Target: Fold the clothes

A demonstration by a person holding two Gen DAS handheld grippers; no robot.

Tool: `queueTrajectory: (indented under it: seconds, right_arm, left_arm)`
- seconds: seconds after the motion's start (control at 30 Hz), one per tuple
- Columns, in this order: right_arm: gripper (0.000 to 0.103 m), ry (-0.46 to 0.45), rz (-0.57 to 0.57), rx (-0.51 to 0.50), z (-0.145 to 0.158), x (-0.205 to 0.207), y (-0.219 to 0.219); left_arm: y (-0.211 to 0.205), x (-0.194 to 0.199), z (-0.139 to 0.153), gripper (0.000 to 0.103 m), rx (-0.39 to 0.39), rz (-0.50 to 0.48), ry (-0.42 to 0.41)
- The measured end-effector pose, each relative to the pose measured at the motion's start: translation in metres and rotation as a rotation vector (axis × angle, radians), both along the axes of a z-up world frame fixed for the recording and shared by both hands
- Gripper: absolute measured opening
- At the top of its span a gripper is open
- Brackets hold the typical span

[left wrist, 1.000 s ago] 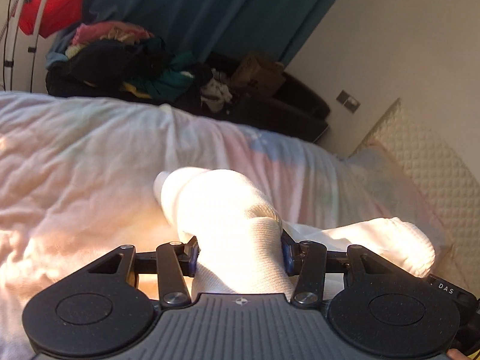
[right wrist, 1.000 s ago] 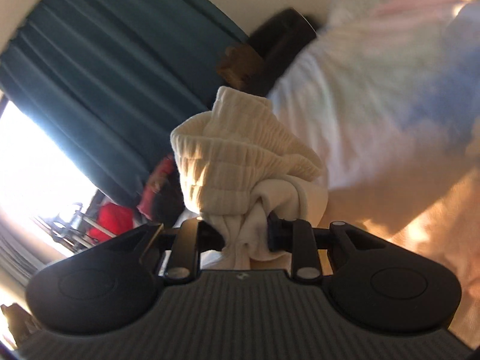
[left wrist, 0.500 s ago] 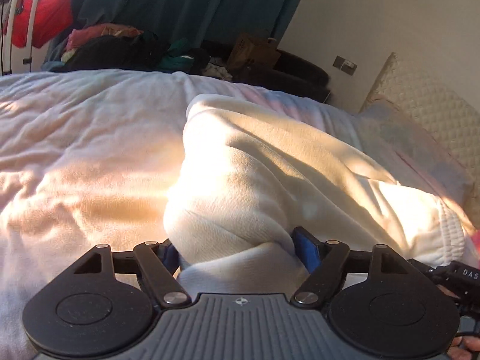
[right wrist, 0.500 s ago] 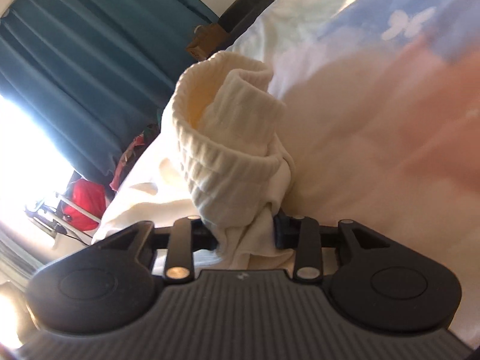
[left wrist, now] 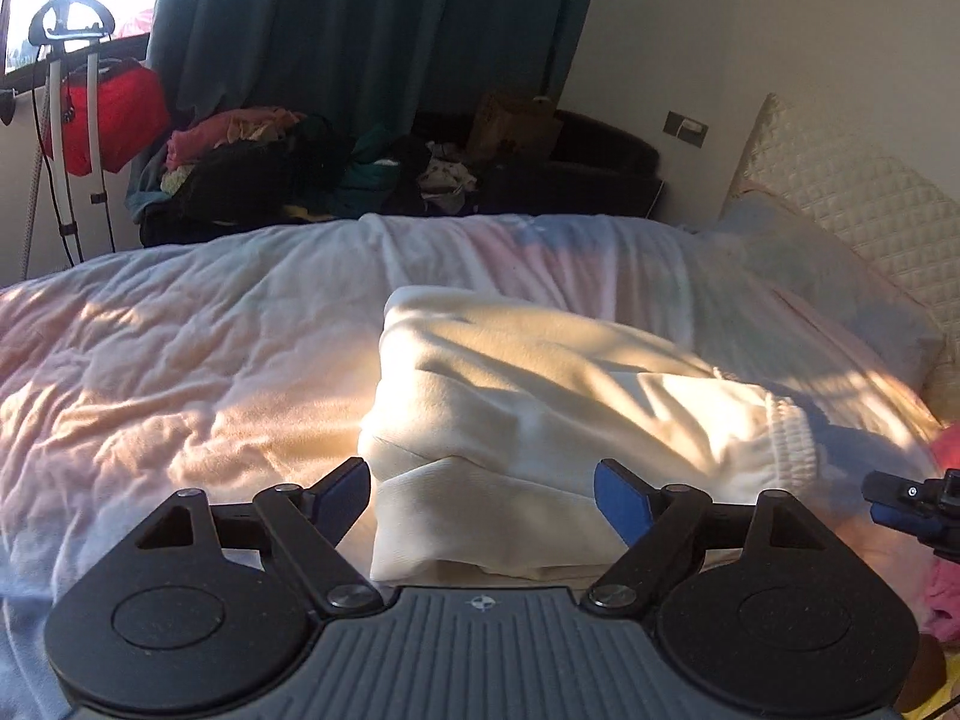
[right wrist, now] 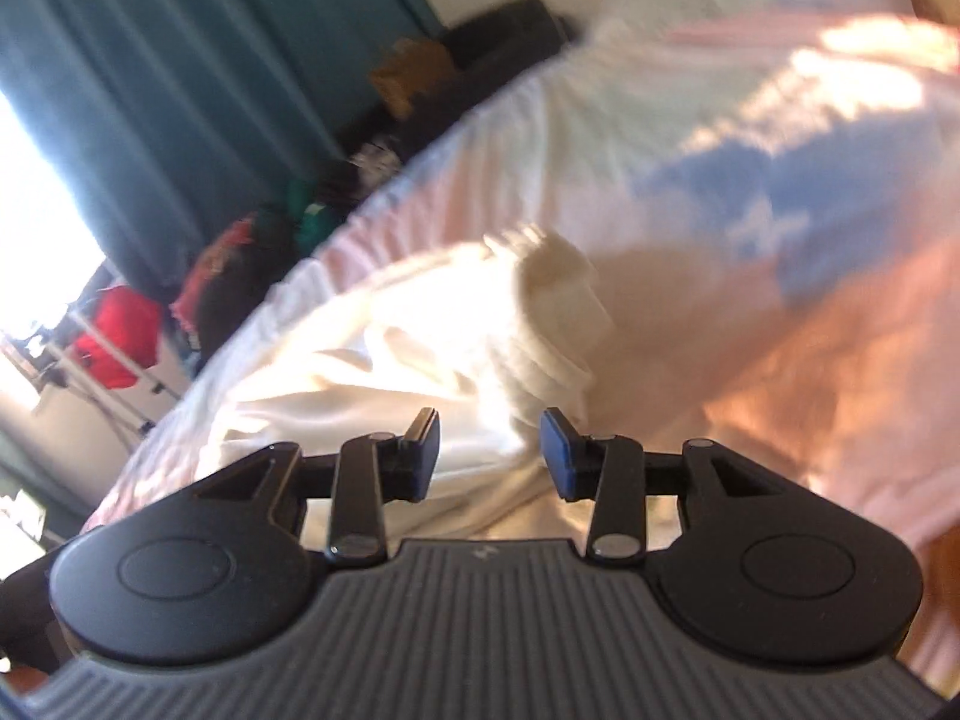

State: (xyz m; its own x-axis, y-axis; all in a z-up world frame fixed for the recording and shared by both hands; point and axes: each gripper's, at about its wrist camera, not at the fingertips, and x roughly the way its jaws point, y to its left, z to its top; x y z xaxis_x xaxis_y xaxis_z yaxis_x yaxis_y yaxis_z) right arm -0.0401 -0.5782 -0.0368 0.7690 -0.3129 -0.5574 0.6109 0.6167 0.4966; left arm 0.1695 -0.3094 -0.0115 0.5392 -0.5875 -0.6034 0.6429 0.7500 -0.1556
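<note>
**Cream garment released on the bed, both jaws spread**

Seen from the left wrist: left gripper (left wrist: 483,495) low over the bed (left wrist: 180,360), jaws spread wide, just been opening, blue pads standing clear on either side of the near folded edge of the cream sweatpants (left wrist: 540,396). Cloth between the pads but not pinched; a gap visible at each side. Garment folded into a thick bundle, lying flat on the pale pink duvet, ribbed waistband or cuff at its right end. Sunlight in patches across cloth and duvet. Tip of the other tool showing at the right edge, beside something pink.

Behind the bed: a heap of mixed clothes (left wrist: 288,174), a dark teal curtain (left wrist: 372,30), a red bag (left wrist: 114,114) hung on a white stand, a brown cardboard box (left wrist: 510,120) on dark furniture, a quilted headboard (left wrist: 852,204) to the right with a pillow (left wrist: 810,276) before it.

Seen from the right wrist, blurred and tilted: right gripper (right wrist: 489,456) with jaws partly spread, just been opening, nothing pressed between the pads. Cream sweatpants (right wrist: 420,354) lying on the duvet just beyond the fingertips, ribbed end raised at the far right of the bundle. Bed (right wrist: 750,120) filling the right of the view, curtain (right wrist: 180,60) at the left.
</note>
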Motion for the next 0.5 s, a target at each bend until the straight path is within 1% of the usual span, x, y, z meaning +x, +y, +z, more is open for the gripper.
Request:
queueTrajectory:
  seconds: [0.07,0.1,0.13,0.17,0.2,0.23,0.3,0.4,0.5]
  right_arm:
    - [0.041,-0.029,0.029,-0.025,0.022,-0.012,0.012]
    - [0.041,-0.043,0.046,-0.039,0.032,-0.016,0.016]
    - [0.042,-0.054,0.063,-0.054,0.041,-0.019,0.018]
    - [0.044,-0.064,0.079,-0.071,0.050,-0.023,0.020]
    - [0.054,-0.074,0.090,-0.094,0.059,-0.029,0.026]
    - [0.061,-0.085,0.096,-0.122,0.069,-0.037,0.034]
    - [0.087,-0.109,0.108,-0.179,0.087,-0.052,0.049]
    - [0.086,-0.144,0.130,-0.265,0.113,-0.075,0.074]
    - [0.086,-0.163,0.169,-0.311,0.125,-0.089,0.091]
  left_arm:
    - [0.010,-0.024,0.023,0.089,-0.008,0.000,-0.038]
    - [0.016,-0.037,0.034,0.092,-0.013,0.000,-0.056]
    - [0.021,-0.049,0.045,0.097,-0.018,-0.001,-0.073]
    - [0.026,-0.061,0.055,0.100,-0.023,-0.003,-0.091]
    - [0.031,-0.072,0.065,0.103,-0.027,-0.002,-0.110]
    - [0.037,-0.083,0.073,0.103,-0.030,-0.001,-0.129]
    - [0.049,-0.105,0.091,0.103,-0.040,0.002,-0.155]
    - [0.065,-0.133,0.111,0.103,-0.058,0.008,-0.184]
    - [0.082,-0.163,0.127,0.103,-0.073,0.015,-0.231]
